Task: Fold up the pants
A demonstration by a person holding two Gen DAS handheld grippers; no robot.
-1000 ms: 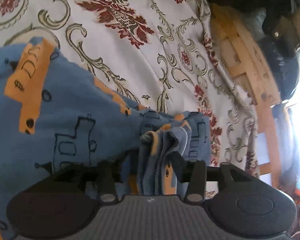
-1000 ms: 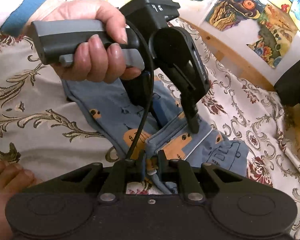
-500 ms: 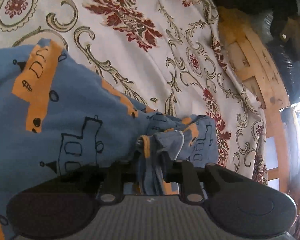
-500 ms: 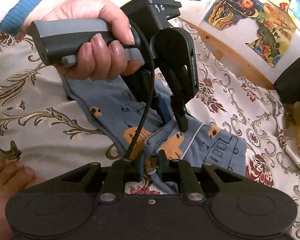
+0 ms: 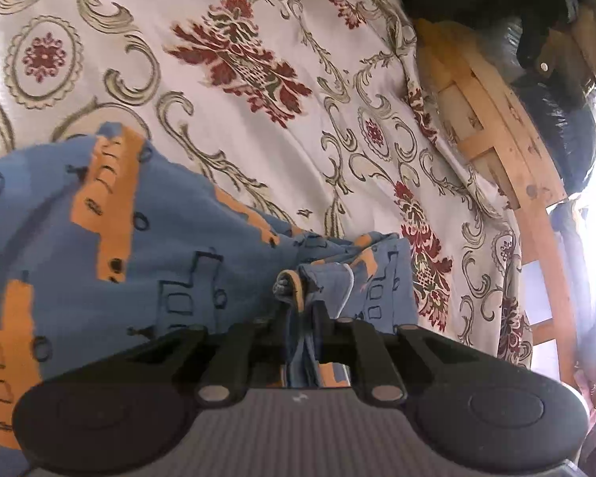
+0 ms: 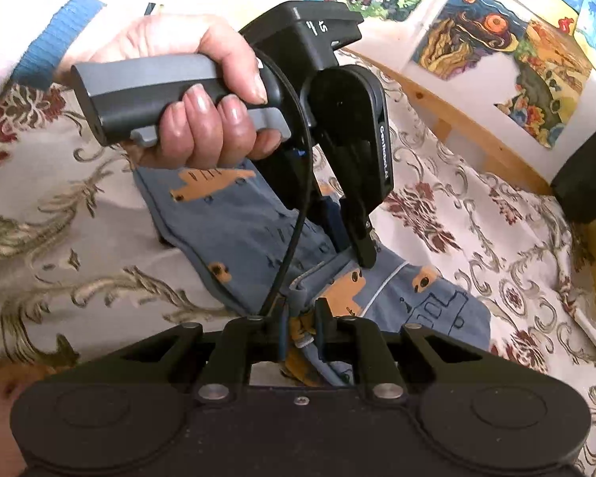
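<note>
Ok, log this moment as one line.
left gripper: shut on blue orange-printed cotton pants | right gripper: shut on pants | surface: floral bedspread

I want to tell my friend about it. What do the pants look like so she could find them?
Look at the big cream bedspread with red flowers and gold swirls. The pants lie bunched on it, pinched by the left gripper and the right gripper. They are the only blue cloth there, printed with orange trucks and black outline trains.
</note>
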